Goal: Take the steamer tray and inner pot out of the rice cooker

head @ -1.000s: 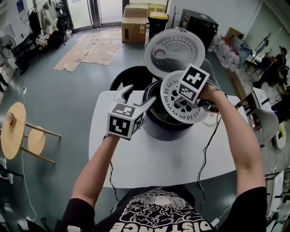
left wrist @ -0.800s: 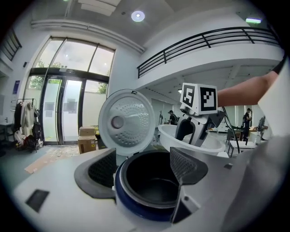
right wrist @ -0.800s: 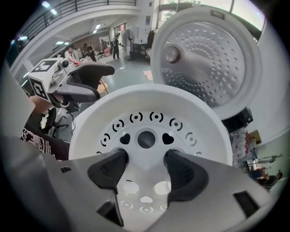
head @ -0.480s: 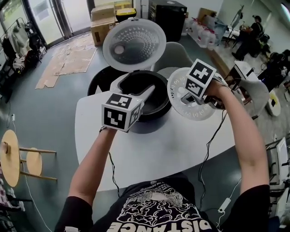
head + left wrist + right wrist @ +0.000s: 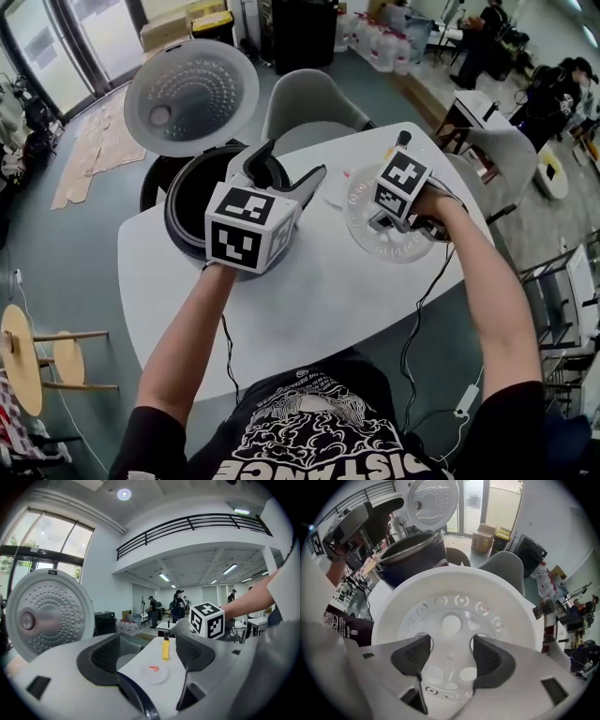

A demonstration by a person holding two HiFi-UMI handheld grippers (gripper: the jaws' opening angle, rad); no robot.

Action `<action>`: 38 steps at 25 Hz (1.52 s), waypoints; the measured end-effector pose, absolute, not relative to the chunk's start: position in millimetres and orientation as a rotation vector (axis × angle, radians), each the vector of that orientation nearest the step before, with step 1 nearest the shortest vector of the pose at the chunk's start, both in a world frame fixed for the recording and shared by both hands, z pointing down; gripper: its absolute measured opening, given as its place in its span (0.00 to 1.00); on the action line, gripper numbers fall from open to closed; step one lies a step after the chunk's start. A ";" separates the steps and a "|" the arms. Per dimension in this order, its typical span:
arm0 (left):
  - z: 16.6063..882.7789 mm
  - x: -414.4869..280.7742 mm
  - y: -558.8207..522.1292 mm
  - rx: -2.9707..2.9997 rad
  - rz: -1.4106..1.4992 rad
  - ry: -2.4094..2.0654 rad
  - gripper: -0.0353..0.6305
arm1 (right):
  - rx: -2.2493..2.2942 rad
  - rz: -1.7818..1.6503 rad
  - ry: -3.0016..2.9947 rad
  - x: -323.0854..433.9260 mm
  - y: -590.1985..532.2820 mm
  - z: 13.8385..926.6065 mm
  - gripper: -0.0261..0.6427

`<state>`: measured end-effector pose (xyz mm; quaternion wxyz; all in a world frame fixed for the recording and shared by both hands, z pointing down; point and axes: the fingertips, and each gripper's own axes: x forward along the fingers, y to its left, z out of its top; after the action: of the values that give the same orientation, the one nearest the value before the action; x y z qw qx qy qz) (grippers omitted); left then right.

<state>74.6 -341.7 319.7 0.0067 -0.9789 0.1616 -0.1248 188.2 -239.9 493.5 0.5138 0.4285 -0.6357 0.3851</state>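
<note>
Steamer tray (image 5: 375, 246) has swung clear of the rice cooker (image 5: 174, 231), out to the right.
Head view: it's low over the table (image 5: 309, 300); inner pot (image 5: 199, 176) not yet lifted out. Left gripper view: my left tongs (image 5: 149, 656) apart, empty. Right gripper view: right tongs (image 5: 450, 654) clamped on the tray's middle.

A round white plastic steamer tray (image 5: 454, 597) patterned with ringed holes; a glossy black round rice cooker (image 5: 183, 211); a plain white worktop (image 5: 319, 309); a small yellow bottle (image 5: 166, 649).
</note>
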 end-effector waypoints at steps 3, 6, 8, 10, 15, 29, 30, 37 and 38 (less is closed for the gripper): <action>333.3 137.5 -320.2 -3.065 -0.407 0.461 0.60 | 1.035 0.962 -1.522 238.3 -219.7 520.1 0.49; 352.5 191.0 -297.4 -3.056 -0.451 0.421 0.60 | 1.034 0.992 -1.516 281.4 -198.9 549.5 0.49; 363.2 219.4 -288.2 -3.049 -0.481 0.409 0.60 | 1.019 1.005 -1.515 304.3 -189.8 569.3 0.49; 374.8 243.6 -282.9 -3.045 -0.508 0.409 0.60 | 1.006 1.016 -1.511 324.8 -183.8 591.4 0.49; 423.1 305.2 -272.4 -3.049 -0.570 0.454 0.60 | 0.956 1.010 -1.499 376.8 -168.2 653.1 0.49; 501.8 374.9 -283.8 -3.042 -0.776 0.585 0.60 | 0.911 0.935 -1.500 442.5 -183.3 706.1 0.49; 502.1 374.7 -284.6 -3.043 -0.777 0.595 0.60 | 0.901 0.927 -1.503 441.9 -183.0 706.2 0.49; 507.4 371.7 -289.9 -3.047 -0.794 0.639 0.60 | 0.906 0.890 -1.511 439.8 -185.5 701.9 0.50; 507.9 371.1 -289.4 -3.047 -0.796 0.644 0.60 | 0.910 0.888 -1.509 440.1 -185.0 701.6 0.50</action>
<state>371.1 -289.4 507.9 -0.0365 -0.9473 0.2002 -0.2476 440.1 -185.0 701.6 0.5515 0.3848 -0.6379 0.3753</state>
